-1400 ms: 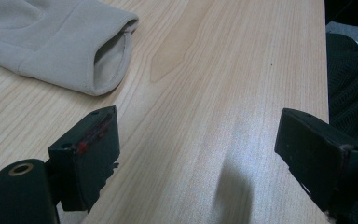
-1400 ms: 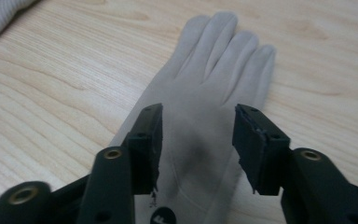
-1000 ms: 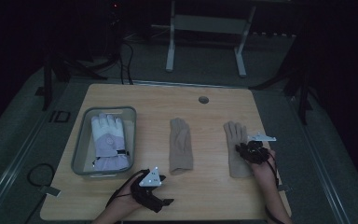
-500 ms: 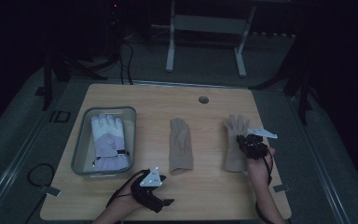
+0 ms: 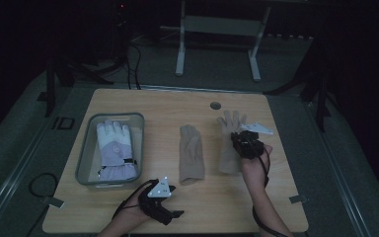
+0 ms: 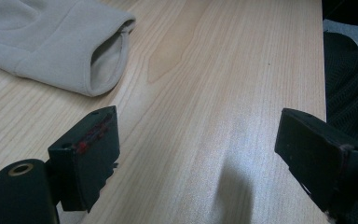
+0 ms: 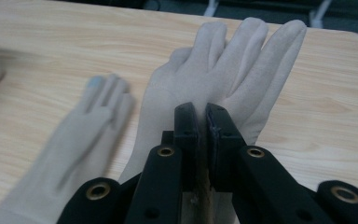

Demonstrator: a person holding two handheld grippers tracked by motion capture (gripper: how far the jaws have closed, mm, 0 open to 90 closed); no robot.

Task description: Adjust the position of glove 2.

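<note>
Gloves are the concern: in the high view the right gripper (image 5: 246, 144) has the right beige glove (image 5: 228, 143) pinched mid-palm above the table (image 5: 276, 207), near the middle glove (image 5: 191, 153) and the tray (image 5: 84, 163) holding a white glove (image 5: 113, 148).

Left gripper view: left gripper (image 6: 196, 154) gapes wide, holding nothing.

Right gripper view: jaws are clamped on a thin fold of cloth; so shallow a pinch could slip, dropping the glove askew.

A white-and-lilac glove (image 5: 113, 150) lies in a grey bin (image 5: 86, 148).
</note>
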